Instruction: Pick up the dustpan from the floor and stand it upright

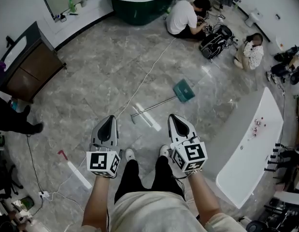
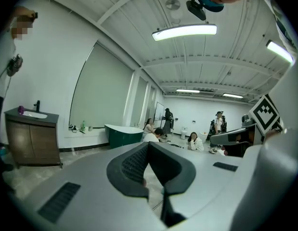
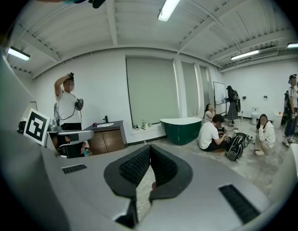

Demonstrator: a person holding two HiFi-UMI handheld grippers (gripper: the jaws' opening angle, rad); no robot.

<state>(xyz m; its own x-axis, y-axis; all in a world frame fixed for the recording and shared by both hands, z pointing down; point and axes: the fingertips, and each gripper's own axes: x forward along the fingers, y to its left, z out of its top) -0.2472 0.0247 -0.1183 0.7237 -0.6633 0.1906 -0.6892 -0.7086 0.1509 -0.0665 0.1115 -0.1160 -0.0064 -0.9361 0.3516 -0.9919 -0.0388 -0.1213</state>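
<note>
The dustpan [image 1: 183, 91] lies flat on the grey marble floor ahead of me, its teal pan at the far right. Its long metal handle [image 1: 154, 106] runs back toward my feet. Both grippers hang side by side at waist height, short of the handle's near end and well above the floor. My left gripper [image 1: 109, 118] is shut with nothing in it, and so is my right gripper [image 1: 174, 117]. In the left gripper view the left gripper's [image 2: 149, 144] jaws meet at the tip. The right gripper [image 3: 149, 147] looks the same in its own view. Neither gripper view shows the dustpan.
A white strip [image 1: 148, 116] lies by the handle's end, and a cable [image 1: 145, 76] crosses the floor. A green bathtub [image 1: 139, 5] and seated people [image 1: 184, 17] are far ahead. A wooden vanity [image 1: 28, 62] stands left, a white tub [image 1: 253, 146] right.
</note>
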